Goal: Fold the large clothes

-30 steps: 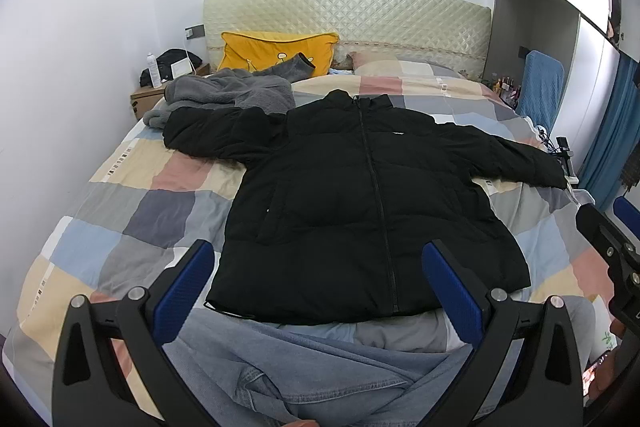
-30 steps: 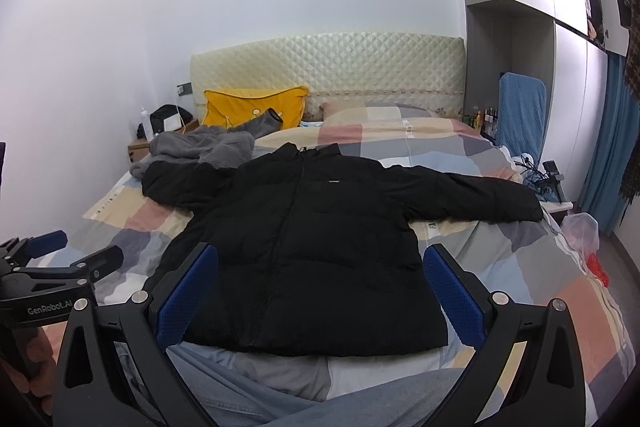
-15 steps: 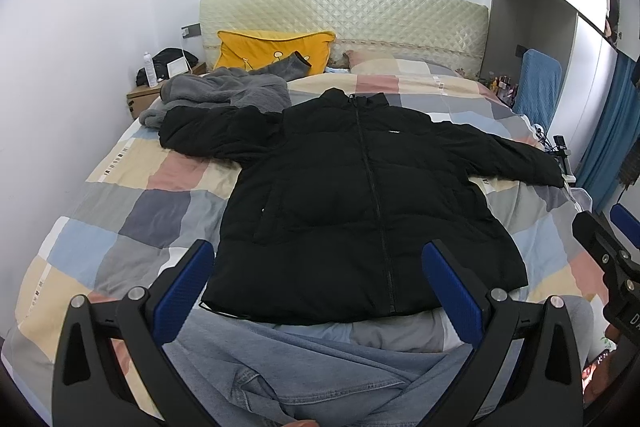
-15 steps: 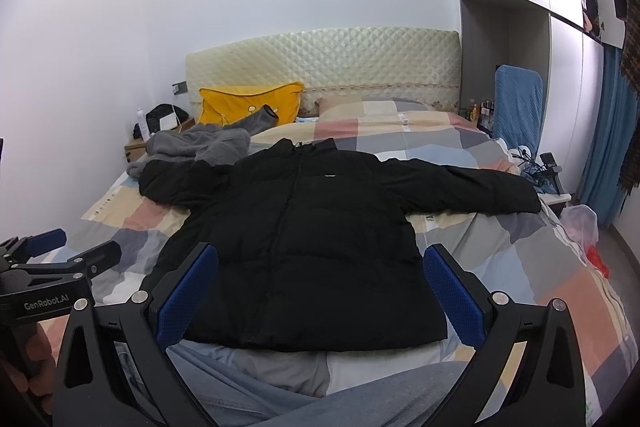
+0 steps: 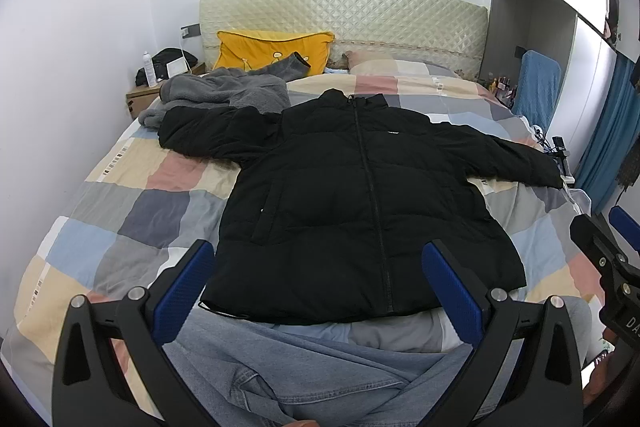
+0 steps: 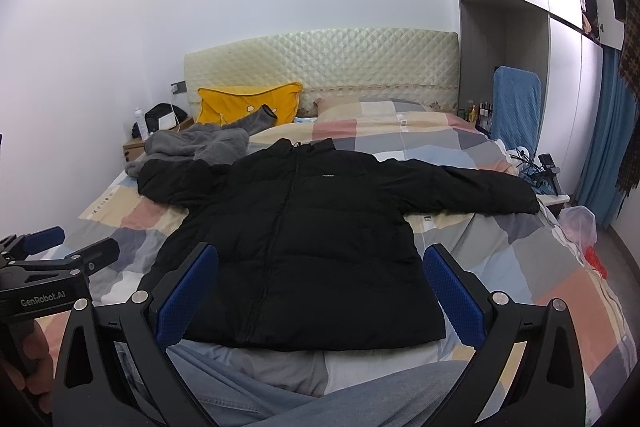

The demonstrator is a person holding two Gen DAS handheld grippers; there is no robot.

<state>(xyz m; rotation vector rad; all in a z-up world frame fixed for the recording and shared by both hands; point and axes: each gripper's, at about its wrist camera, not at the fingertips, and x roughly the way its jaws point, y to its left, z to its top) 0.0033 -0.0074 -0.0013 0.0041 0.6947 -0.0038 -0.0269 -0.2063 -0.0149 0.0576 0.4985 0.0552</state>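
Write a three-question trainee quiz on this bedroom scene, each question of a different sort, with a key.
1. True or false: the black jacket lies zipped and face up on the patchwork quilt with both sleeves spread out.
2. Multiple choice: what lies at the jacket's left sleeve end, near the yellow pillow? A) a grey fleece garment B) a red towel C) a laptop
3. Fill in: both the left tongs and the right tongs are ____ and hold nothing.

Key: 1 true; 2 A; 3 open
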